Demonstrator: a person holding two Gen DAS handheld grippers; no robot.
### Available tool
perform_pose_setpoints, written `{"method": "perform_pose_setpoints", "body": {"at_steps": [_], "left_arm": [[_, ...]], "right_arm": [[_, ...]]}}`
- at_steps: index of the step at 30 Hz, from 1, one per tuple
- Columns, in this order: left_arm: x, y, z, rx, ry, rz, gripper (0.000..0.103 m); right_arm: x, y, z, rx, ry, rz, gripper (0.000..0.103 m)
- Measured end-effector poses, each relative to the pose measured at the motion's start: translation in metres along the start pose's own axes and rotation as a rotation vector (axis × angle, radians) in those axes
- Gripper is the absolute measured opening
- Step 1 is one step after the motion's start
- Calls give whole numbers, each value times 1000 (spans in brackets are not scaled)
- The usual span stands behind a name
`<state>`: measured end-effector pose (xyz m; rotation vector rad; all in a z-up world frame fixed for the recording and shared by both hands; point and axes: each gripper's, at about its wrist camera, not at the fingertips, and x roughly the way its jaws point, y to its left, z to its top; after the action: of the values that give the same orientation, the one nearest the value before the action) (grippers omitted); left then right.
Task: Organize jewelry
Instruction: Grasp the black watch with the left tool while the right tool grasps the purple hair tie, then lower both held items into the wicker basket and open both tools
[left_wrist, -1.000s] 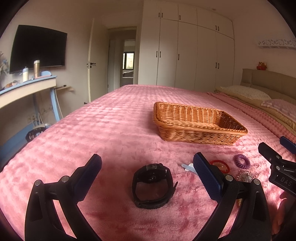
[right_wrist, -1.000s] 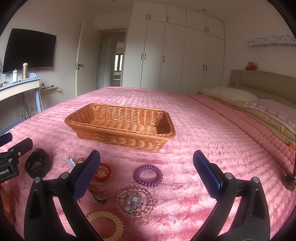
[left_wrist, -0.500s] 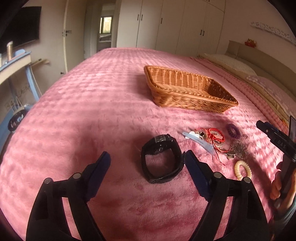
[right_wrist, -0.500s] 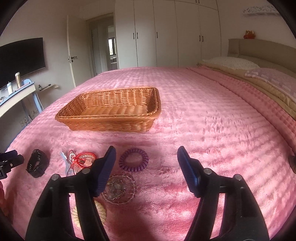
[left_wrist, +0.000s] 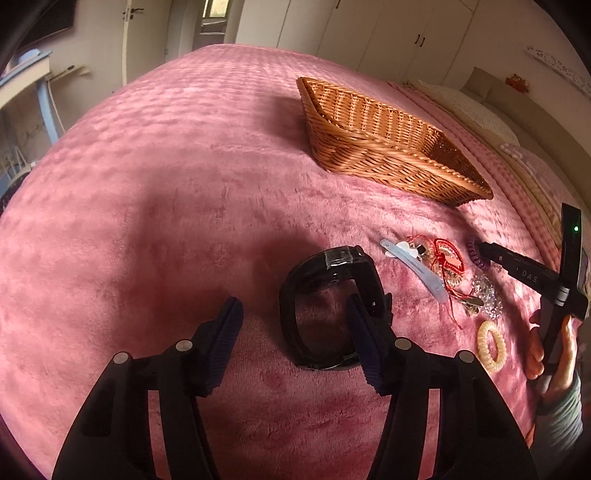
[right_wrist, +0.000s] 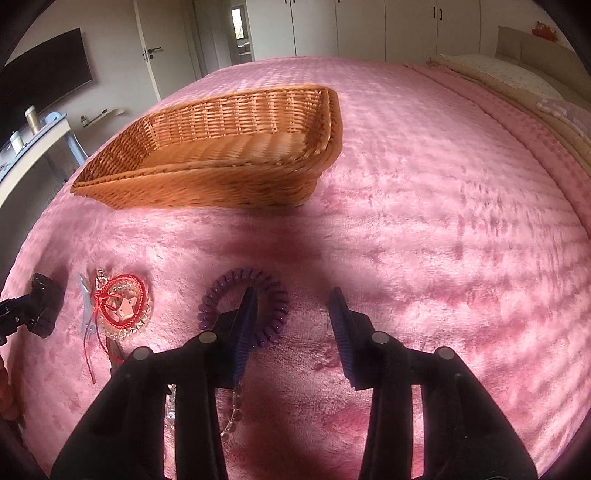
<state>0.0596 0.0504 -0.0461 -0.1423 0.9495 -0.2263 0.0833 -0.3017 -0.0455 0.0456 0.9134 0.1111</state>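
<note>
Left gripper (left_wrist: 293, 319) low over pink plush bed (left_wrist: 155, 184), jaws apart, right one inside loop of black wristwatch (left_wrist: 328, 306). Right gripper (right_wrist: 293, 308) jaws apart, left one inside purple coiled hair tie (right_wrist: 243, 308); empty woven wicker basket (right_wrist: 221, 177) sits beyond

The only readable marking is "DAS", in pale letters on the black finger of the right gripper (left_wrist: 524, 271), seen from the left wrist camera; an earlier character is unclear.
</note>
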Motion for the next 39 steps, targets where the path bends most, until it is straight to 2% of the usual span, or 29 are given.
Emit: {"method": "perform_pose_setpoints", "body": {"at_steps": [4, 5, 7, 10, 19, 24, 27, 29, 33, 39], "left_arm": [[5, -4, 1, 17, 12, 59, 42], [5, -5, 1, 21, 10, 70, 39], [6, -6, 1, 23, 11, 87, 7], [5, -4, 1, 6, -4, 80, 6], [-28, -23, 13, 14, -138, 45, 4], [-48, -48, 50, 44, -225, 1, 4], [-44, -67, 88, 68, -268, 1, 4], [-34, -75, 113, 72, -267, -18, 4], [8, -92, 155, 87, -239, 8, 4], [74, -95, 182, 84, -148, 27, 4]], "right_arm": [[7, 9, 3, -38, 25, 4, 24], [8, 11, 3, -50, 22, 5, 16], [7, 15, 2, -68, 15, -9, 12], [3, 18, 1, -71, -9, 1, 9], [-47, 21, 4, -60, -134, 45, 9], [-82, 30, 44, -66, -237, 61, 9], [-79, 35, 82, -62, -260, 60, 9], [-64, 38, 108, -57, -246, 63, 9], [-15, 41, 147, -41, -156, 68, 9], [52, 42, 163, -12, 2, 46, 9]]}}
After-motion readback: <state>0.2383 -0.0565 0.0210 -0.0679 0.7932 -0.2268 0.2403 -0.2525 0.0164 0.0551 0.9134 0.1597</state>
